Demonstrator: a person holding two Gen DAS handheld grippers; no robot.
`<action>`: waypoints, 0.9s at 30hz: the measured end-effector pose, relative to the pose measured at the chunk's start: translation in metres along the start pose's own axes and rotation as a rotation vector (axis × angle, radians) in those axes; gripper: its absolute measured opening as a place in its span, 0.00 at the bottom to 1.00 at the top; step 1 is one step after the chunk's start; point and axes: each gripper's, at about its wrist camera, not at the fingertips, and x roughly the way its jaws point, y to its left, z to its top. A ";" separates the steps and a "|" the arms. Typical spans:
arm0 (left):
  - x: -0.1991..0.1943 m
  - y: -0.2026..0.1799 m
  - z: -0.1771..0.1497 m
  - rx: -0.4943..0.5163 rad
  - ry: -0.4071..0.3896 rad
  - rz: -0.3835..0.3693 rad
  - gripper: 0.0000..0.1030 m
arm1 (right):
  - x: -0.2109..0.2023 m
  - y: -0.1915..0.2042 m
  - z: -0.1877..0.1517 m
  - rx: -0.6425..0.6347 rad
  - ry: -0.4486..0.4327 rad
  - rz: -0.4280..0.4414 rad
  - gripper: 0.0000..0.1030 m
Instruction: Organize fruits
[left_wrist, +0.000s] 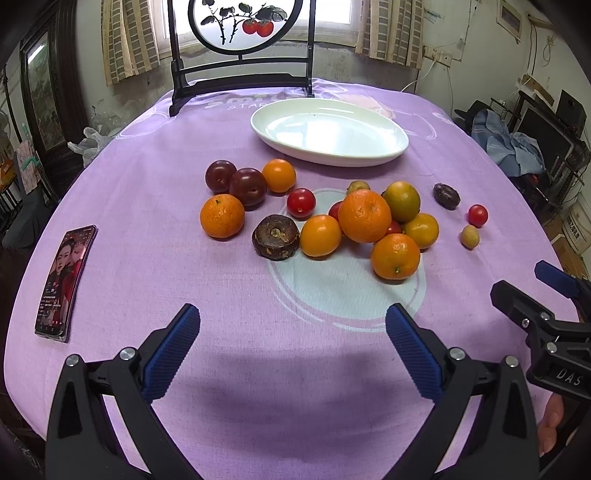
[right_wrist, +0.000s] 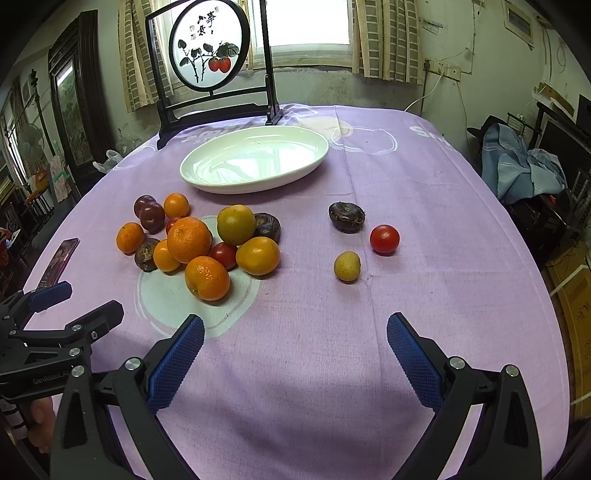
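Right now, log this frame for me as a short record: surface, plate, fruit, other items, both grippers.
surface: purple cloth
plate: white oval plate, nothing in it
fruit: main pile in front of the plate; three strays to its right, a tomato, a dark fruit and a small yellow fruit
other items: phone at the left edge; screen stand behind the plate
left gripper: open, holds nothing
right gripper: open, holds nothing

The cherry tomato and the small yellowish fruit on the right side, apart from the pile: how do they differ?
The cherry tomato is glossy red and round; the small yellowish fruit is dull yellow-tan, slightly oval and looks a little smaller. The tomato lies farther from the grippers. Both rest loose on the purple tablecloth, ungripped.
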 end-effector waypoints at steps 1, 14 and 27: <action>0.000 0.000 -0.001 0.000 0.001 0.000 0.96 | 0.000 0.000 0.000 0.000 0.001 0.000 0.97; 0.019 0.031 -0.014 0.012 0.012 -0.010 0.95 | 0.008 -0.006 -0.015 -0.007 0.024 0.117 0.97; 0.078 0.059 0.025 0.051 0.122 0.011 0.76 | 0.027 -0.012 -0.015 -0.017 0.066 0.194 0.97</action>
